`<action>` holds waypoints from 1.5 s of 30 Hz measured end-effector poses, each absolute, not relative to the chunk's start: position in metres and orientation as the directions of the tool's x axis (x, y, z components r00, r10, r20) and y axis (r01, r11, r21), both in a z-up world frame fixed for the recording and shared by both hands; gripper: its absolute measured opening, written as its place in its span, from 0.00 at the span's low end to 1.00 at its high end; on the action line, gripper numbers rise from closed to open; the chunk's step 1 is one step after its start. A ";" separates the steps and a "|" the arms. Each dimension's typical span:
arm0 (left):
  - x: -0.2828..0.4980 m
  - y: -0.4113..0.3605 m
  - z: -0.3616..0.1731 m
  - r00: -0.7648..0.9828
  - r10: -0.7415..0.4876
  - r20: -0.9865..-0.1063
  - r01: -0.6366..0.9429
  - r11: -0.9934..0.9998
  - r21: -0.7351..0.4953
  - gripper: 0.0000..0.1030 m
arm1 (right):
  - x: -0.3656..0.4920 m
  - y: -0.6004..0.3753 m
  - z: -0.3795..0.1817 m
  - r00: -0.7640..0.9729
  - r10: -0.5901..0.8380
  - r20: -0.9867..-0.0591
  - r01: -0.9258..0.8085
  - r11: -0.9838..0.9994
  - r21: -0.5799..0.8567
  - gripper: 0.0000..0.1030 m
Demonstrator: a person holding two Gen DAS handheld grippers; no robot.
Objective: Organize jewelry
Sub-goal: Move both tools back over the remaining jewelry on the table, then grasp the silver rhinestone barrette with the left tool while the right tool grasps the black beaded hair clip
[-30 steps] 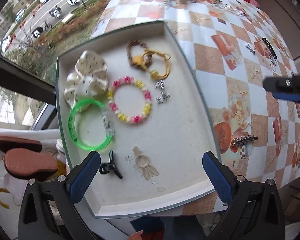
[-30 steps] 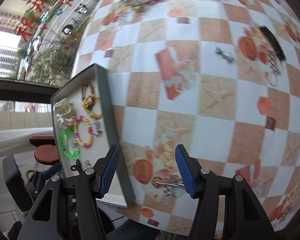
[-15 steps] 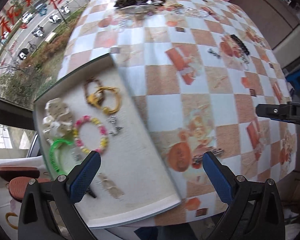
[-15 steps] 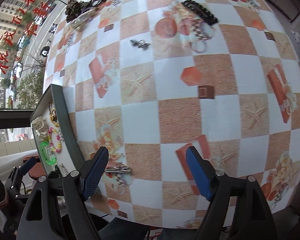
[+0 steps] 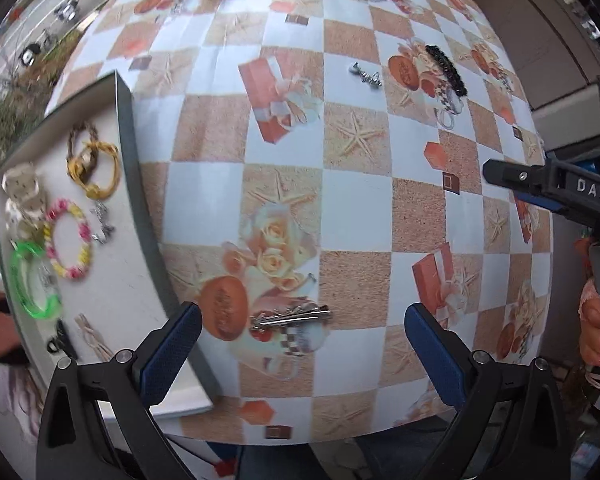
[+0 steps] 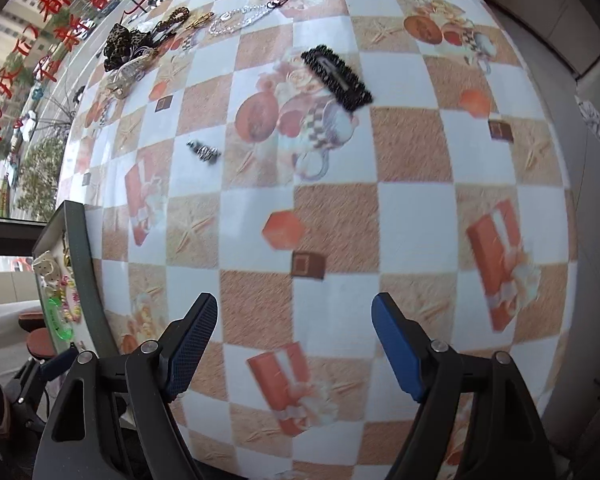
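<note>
My left gripper hangs open over the checkered tablecloth, pointing down. A silver hair clip lies on the cloth just ahead of its gap, untouched. The grey tray on the left holds a green bangle, a pink and yellow bead bracelet, a yellow cord bracelet and a white scrunchie. My right gripper is open and empty over bare cloth. Farther off lie a black beaded clip and a small silver charm.
A heap of dark jewelry and a silver chain lie at the table's far end by the window. The tray's rim stands above the cloth. A person's hand holds the right gripper's handle. The table's near edge runs below both grippers.
Both grippers have swept right, off the tray and over the tablecloth. The silver clip has come in front of the left gripper's gap. The right jaws have widened.
</note>
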State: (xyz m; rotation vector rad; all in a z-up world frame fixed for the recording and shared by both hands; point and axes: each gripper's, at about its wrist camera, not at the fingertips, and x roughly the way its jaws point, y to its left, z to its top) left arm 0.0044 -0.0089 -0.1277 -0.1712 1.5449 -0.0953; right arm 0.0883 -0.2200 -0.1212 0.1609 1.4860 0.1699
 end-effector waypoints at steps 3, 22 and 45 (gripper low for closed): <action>0.005 -0.015 -0.138 0.003 -0.178 -0.984 -0.139 0.974 -0.177 1.00 | 0.104 -0.226 -0.123 0.084 0.196 -0.977 -0.059 0.980 0.192 0.80; -0.025 0.001 -0.198 -0.059 -0.227 -0.972 -0.655 0.743 -0.134 0.90 | 0.175 -0.235 -0.149 0.142 0.129 -0.981 -0.207 0.973 0.098 0.80; 0.001 0.010 -0.198 -0.045 -0.170 -0.984 -0.632 0.768 -0.104 0.21 | 0.232 -0.194 -0.167 0.239 0.027 -0.971 -0.313 0.948 -0.051 0.31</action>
